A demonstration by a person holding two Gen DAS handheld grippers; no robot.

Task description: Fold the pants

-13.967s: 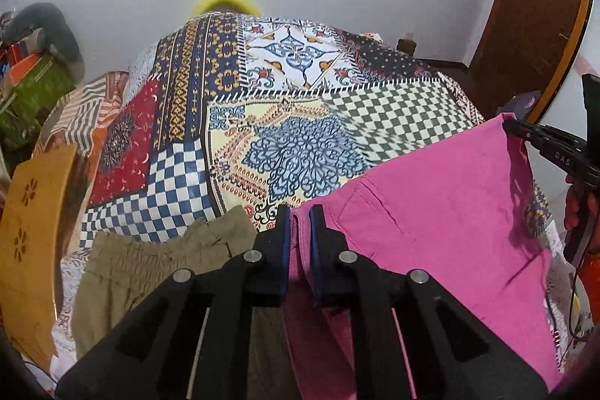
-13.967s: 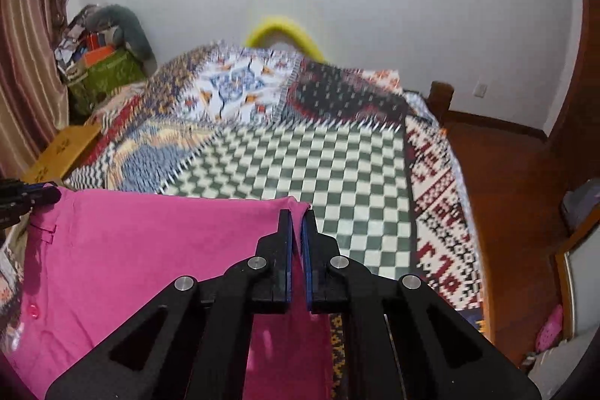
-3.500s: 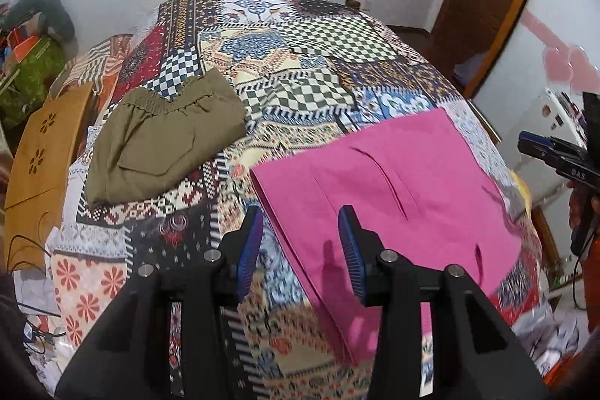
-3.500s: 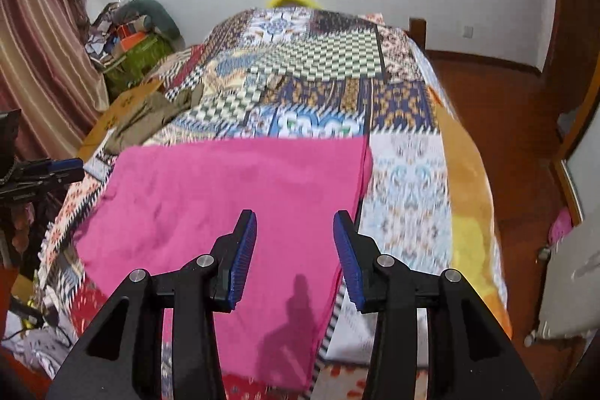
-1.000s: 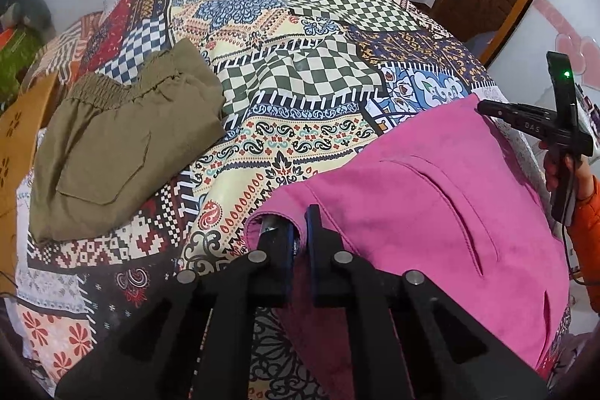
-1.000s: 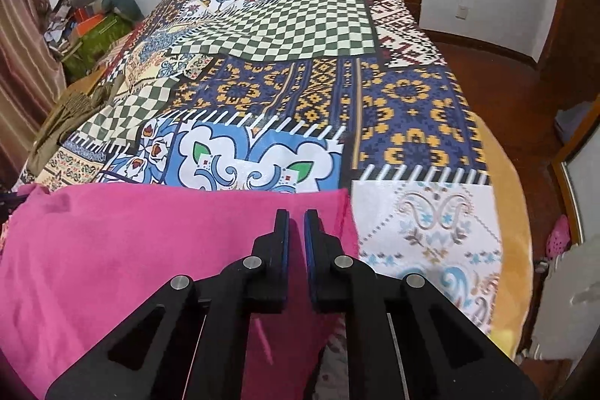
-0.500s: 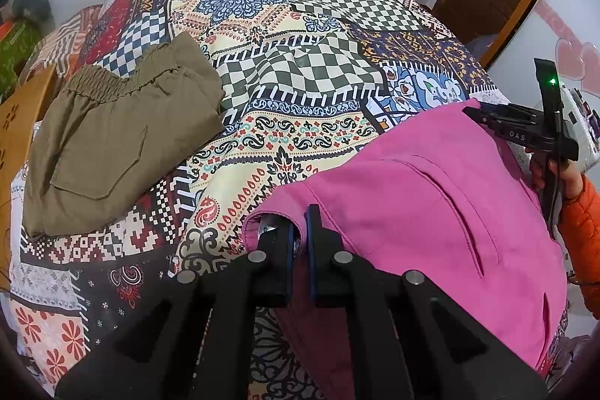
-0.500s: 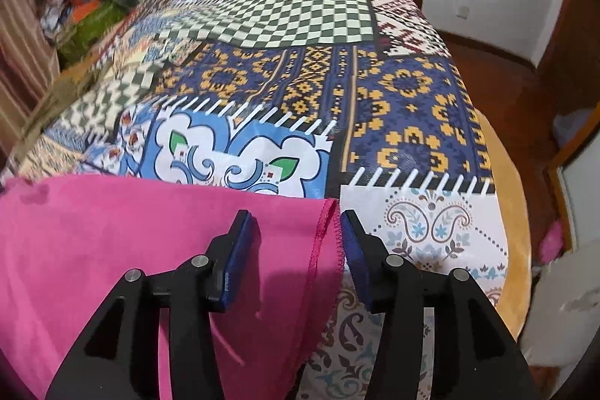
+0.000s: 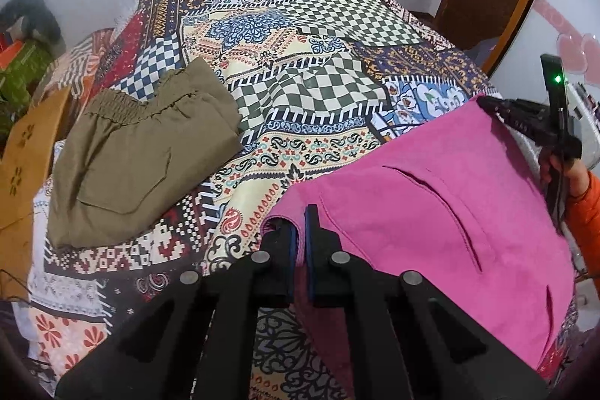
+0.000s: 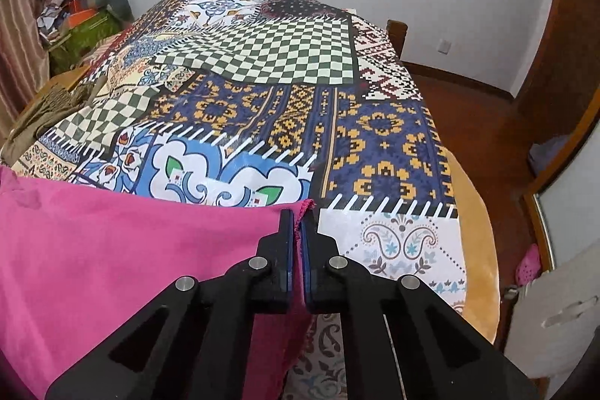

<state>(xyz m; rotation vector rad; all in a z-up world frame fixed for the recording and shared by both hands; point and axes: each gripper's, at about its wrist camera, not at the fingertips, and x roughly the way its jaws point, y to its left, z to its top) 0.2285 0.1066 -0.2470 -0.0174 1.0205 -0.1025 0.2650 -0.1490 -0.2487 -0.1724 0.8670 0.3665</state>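
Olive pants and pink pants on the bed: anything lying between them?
No. In the left wrist view, only bare patterned bedspread separates the folded olive pants from the pink pants; the two are apart.

A patchwork-covered bed (image 9: 322, 92) carries folded olive pants (image 9: 138, 156) left of the jaws and pink pants (image 9: 450, 220) beneath them.
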